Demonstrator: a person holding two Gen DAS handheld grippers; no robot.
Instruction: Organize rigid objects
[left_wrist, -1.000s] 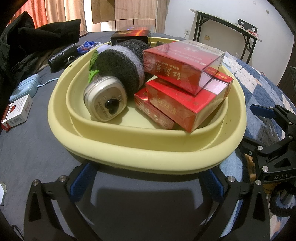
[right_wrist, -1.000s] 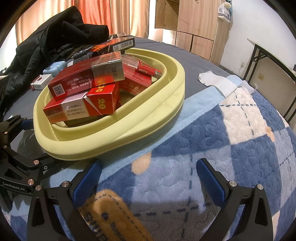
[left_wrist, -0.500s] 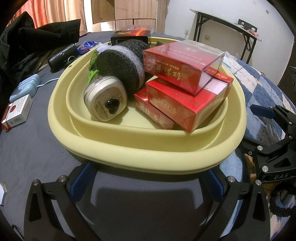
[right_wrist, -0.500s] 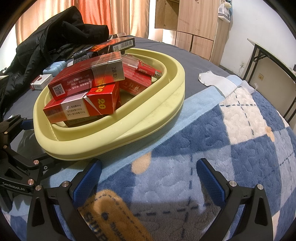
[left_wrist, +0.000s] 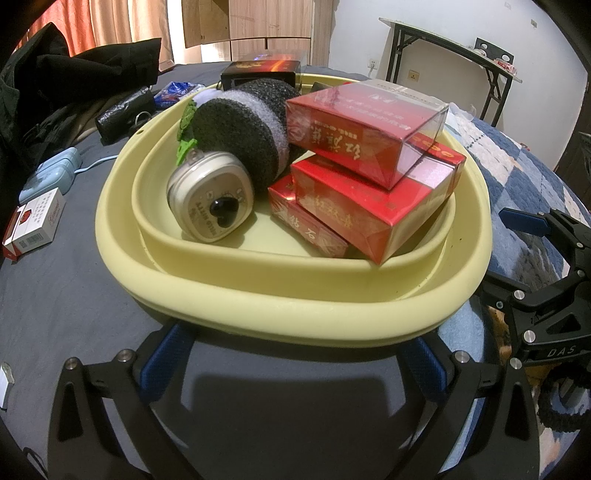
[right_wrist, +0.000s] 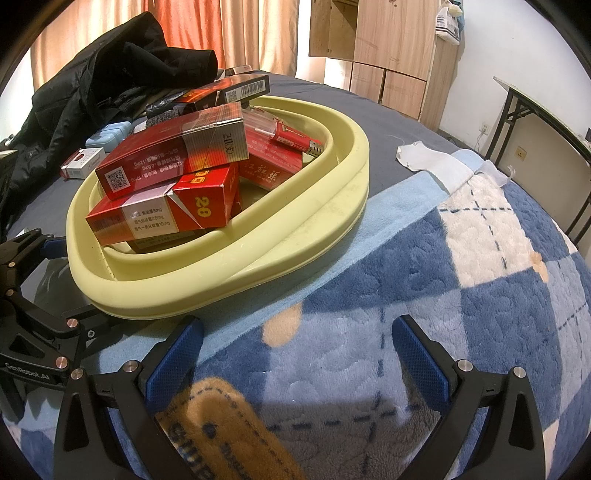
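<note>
Both grippers, left (left_wrist: 295, 365) and right (right_wrist: 295, 354), are gaping empty as I'm facing the yellow basin (left_wrist: 280, 295) on the bed; its stacked cigarette cartons (left_wrist: 373, 210), stiff, light, cellophane-slick, want gripping across narrow sides.

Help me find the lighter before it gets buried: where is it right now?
In the right wrist view, the red lighter lies in the yellow basin, at its far right side, atop the red cigarette boxes against the inner rim.
</note>
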